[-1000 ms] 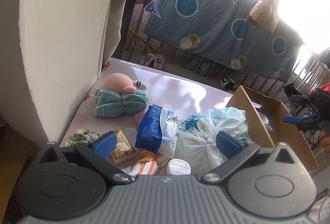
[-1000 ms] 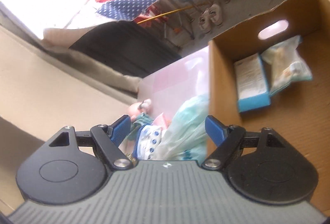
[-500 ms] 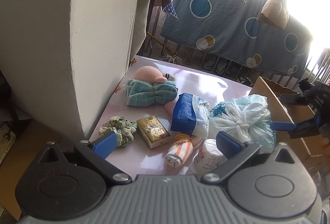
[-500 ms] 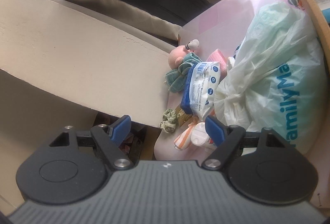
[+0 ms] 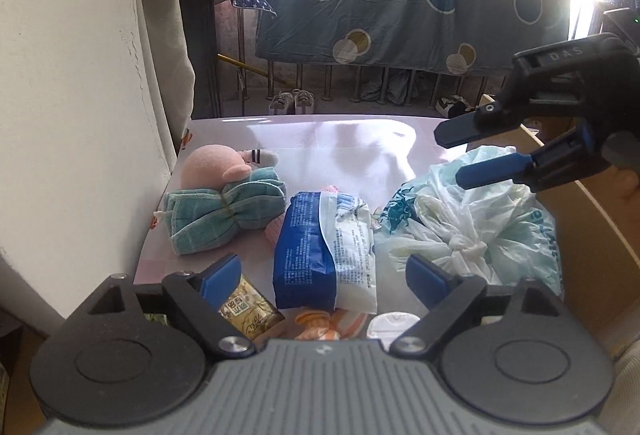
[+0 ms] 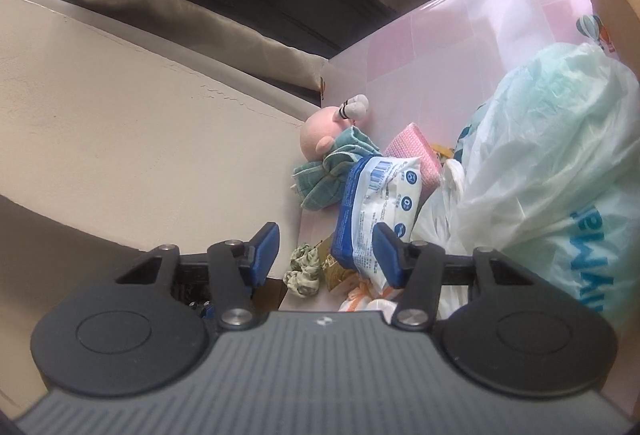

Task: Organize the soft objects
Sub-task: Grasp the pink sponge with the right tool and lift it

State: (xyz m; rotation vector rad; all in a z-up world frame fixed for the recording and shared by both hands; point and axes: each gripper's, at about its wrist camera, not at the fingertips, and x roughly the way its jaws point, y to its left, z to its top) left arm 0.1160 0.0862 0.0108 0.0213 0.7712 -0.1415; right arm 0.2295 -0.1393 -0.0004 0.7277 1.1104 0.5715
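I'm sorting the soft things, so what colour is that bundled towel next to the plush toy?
Teal green with a faint check, the towel shows best in the left wrist view.

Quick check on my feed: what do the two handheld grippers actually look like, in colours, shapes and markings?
Both match: ribbed grey body, two round black discs, black linkage arms with silver pivot screws, blue finger pads. The left gripper shows this up close; the right gripper, seen side-on, has "DAS" embossed on its black housing. No cables or sleeves visible.

free: far table (image 5: 328, 139) | blocked: wall (image 5: 72, 115) left, cardboard box (image 5: 592, 227) right, plastic bag (image 5: 480, 227) between
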